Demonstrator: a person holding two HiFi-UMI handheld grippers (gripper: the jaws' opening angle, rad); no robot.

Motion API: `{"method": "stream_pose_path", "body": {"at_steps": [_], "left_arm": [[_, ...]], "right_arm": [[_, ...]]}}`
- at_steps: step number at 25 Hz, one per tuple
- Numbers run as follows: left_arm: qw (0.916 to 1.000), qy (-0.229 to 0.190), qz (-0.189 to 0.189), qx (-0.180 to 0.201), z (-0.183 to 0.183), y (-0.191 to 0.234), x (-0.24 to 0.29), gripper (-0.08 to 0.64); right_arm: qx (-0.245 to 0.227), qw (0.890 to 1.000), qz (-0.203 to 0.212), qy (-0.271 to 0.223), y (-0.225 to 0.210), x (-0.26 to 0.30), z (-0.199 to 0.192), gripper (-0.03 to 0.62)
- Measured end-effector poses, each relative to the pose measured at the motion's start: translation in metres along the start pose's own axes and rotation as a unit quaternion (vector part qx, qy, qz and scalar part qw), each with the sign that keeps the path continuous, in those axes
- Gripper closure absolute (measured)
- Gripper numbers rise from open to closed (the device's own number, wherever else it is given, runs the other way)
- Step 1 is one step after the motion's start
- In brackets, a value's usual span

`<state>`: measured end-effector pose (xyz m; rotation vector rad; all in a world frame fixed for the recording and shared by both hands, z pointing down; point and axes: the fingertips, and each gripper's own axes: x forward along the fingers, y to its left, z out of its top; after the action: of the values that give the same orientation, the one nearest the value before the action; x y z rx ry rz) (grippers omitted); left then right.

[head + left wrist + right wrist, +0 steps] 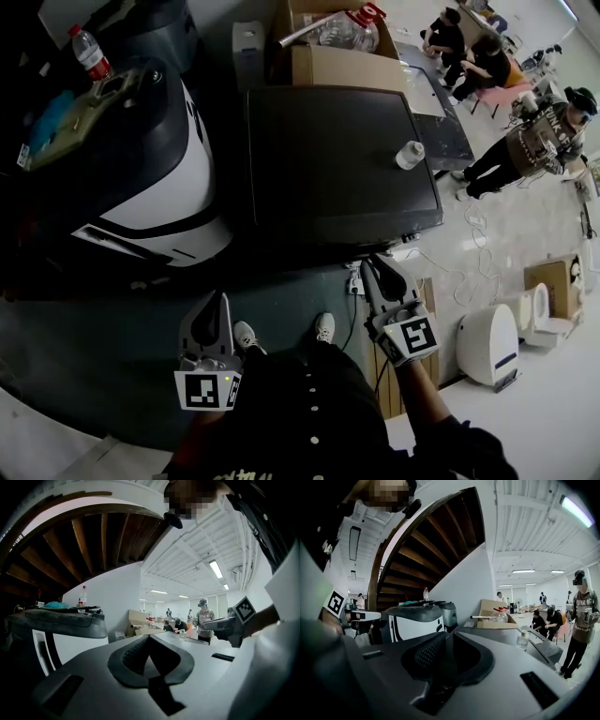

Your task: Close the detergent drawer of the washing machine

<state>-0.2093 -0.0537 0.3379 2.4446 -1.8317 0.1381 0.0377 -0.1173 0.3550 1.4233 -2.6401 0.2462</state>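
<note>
The washing machine (342, 159) shows as a dark, flat-topped box in the middle of the head view, with a small clear bottle (409, 155) on its lid. Its front face and the detergent drawer are hidden from every view. My left gripper (222, 302) is held low in front of me, left of the machine, jaws together and empty. My right gripper (371, 265) hovers just off the machine's near right corner, jaws also together with nothing between them. The machine's top (506, 637) and the bottle (523, 639) lie ahead in the right gripper view. Neither gripper touches the machine.
A white and black appliance (159, 159) stands left of the machine, a water bottle (91, 52) on it. Cardboard boxes (328, 56) sit behind. Cables (450, 267), a white toilet-like unit (492, 342) and a box (558, 277) occupy the right floor. People (539, 141) are at the far right.
</note>
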Motion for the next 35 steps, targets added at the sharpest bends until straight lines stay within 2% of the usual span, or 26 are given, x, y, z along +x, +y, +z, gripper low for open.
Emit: {"method": "stream_pose_path", "body": {"at_steps": [6,11,19,22,27,30,35], "left_arm": [[0.9997,-0.021,0.000,-0.015,0.027,0.004,0.001,0.545],[0.9993,-0.036,0.007,-0.004,0.050,0.010,0.006,0.545],[0.9989,-0.047,0.006,-0.001,0.072,0.017,0.005,0.545],[0.9986,-0.052,0.002,0.004,0.080,0.016,0.003,0.545],[0.9981,-0.054,0.026,0.013,0.085,0.025,0.003,0.545],[0.9981,-0.055,0.025,0.011,0.086,0.024,0.005,0.545],[0.9980,-0.056,0.026,0.014,0.087,0.020,0.004,0.545]], "right_arm": [[-0.022,0.999,-0.025,-0.022,-0.021,-0.026,0.031,0.543],[-0.019,0.997,-0.045,-0.063,-0.029,-0.036,0.068,0.548],[0.006,0.993,-0.036,-0.114,-0.032,-0.046,0.104,0.549],[0.008,0.992,-0.039,-0.119,-0.033,-0.049,0.109,0.552],[-0.009,0.990,-0.044,-0.132,-0.034,-0.049,0.114,0.552],[-0.022,0.992,-0.055,-0.113,-0.038,-0.047,0.107,0.553],[-0.029,0.990,-0.065,-0.121,-0.038,-0.042,0.113,0.555]]}}
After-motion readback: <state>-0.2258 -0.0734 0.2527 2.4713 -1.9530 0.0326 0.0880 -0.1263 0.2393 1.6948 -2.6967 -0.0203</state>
